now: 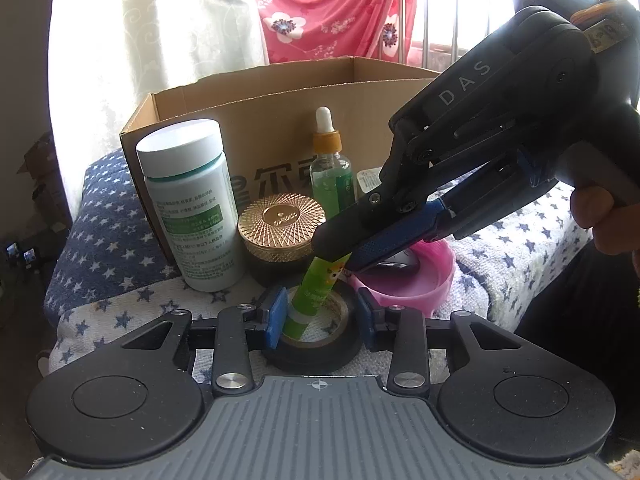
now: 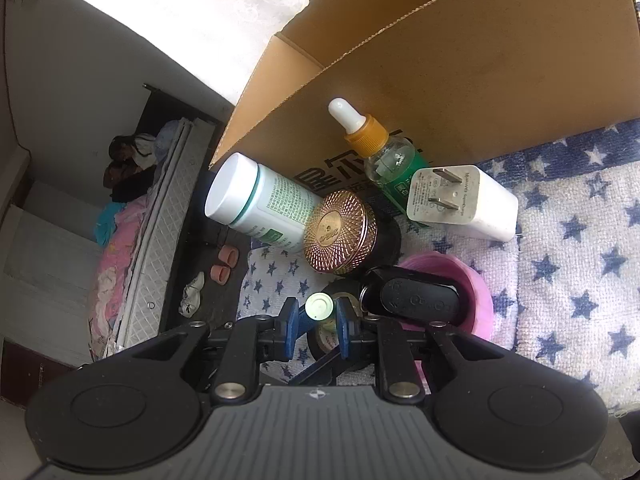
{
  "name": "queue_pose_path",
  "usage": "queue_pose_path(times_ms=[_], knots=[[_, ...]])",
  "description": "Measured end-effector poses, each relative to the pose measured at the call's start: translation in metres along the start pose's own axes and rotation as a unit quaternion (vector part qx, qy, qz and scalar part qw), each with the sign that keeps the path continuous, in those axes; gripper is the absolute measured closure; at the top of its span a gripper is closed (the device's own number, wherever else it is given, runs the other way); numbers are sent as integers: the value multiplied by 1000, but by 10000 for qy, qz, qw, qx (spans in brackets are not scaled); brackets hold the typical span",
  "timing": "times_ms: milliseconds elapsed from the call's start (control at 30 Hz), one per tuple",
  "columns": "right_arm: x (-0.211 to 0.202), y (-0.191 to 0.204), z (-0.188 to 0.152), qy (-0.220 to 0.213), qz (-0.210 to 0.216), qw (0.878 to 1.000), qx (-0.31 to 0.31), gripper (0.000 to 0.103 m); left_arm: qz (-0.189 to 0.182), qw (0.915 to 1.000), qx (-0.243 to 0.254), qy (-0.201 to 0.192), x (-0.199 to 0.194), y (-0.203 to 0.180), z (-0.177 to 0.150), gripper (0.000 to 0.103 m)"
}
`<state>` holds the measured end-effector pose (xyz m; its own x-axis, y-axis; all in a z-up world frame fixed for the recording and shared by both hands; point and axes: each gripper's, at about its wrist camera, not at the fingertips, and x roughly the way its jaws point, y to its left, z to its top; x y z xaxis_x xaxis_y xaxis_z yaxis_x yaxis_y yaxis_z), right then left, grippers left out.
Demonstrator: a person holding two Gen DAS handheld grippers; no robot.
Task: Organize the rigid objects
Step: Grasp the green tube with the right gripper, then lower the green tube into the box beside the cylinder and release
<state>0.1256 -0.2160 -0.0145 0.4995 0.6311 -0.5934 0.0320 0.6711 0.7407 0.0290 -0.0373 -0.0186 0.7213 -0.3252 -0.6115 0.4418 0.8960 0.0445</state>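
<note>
A green tube (image 1: 316,288) is clamped near its cap between the pads of the right gripper (image 2: 319,316), its lower end standing tilted inside a roll of black tape (image 1: 320,350). The tape roll is bracketed by the left gripper (image 1: 320,316), whose jaws sit against its sides. Just beyond the jaws a gold-lidded jar (image 1: 282,220), a white bottle (image 1: 188,204) and a dropper bottle (image 1: 332,164) are lined up before a cardboard box (image 1: 280,84). A pink bowl (image 1: 416,284) is seen beside the tape.

Green tube (image 1: 316,284) tilted, base inside black tape roll (image 1: 320,354).
</note>
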Motion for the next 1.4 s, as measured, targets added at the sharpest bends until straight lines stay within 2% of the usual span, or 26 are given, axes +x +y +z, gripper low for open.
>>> queue_pose_path(times_ms=[167, 300, 433, 633, 667, 700, 800, 900, 1033, 1167, 1233, 1267, 1300, 1400], knots=[[3, 8, -2, -113, -172, 9995, -220, 84, 98, 9999, -70, -36, -2, 2, 0, 83], [0, 17, -3, -251, -279, 9984, -433, 84, 122, 9998, -94, -100, -8, 3, 4, 85], [-13, 34, -4, -444, -282, 9958, -748, 85, 189, 9992, -11, -342, -25, 2, 15, 85], [-42, 89, 13, -990, -215, 9811, -1648, 85, 552, 9939, 197, -931, -52, 10, 57, 85], [-48, 106, 22, -1162, -206, 9741, -1928, 85, 631, 9928, 242, -989, -53, 11, 66, 85], [-48, 106, 22, -1162, -206, 9741, -1928, 85, 673, 9921, 274, -1027, -54, 14, 75, 85], [-51, 124, 50, -1281, -247, 9676, -2164, 85, 696, 9924, 274, -977, -47, 25, 106, 85], [-38, 123, 90, -1077, -281, 9731, -2019, 85, 654, 9957, 187, -626, -24, 40, 135, 85], [-5, 104, 143, -547, -476, 9842, -1616, 86, 492, 9987, 29, 103, 24, 61, 164, 85], [34, 78, 177, 136, -689, 9899, -1232, 86, 524, 9957, 6, 764, 67, 76, 170, 85], [62, 63, 192, 616, -913, 9874, -1132, 86, 580, 9941, 65, 913, 77, 79, 169, 85], [62, 63, 192, 616, -913, 9874, -1132, 86, 594, 9931, 77, 1008, 79, 82, 166, 83], [72, 57, 193, 806, -1028, 9855, -1083, 86, 611, 9926, 62, 1045, 76, 85, 161, 82], [89, 50, 197, 993, -1226, 9834, -894, 84, 704, 9923, -56, 1018, 74, 96, 158, 76]])
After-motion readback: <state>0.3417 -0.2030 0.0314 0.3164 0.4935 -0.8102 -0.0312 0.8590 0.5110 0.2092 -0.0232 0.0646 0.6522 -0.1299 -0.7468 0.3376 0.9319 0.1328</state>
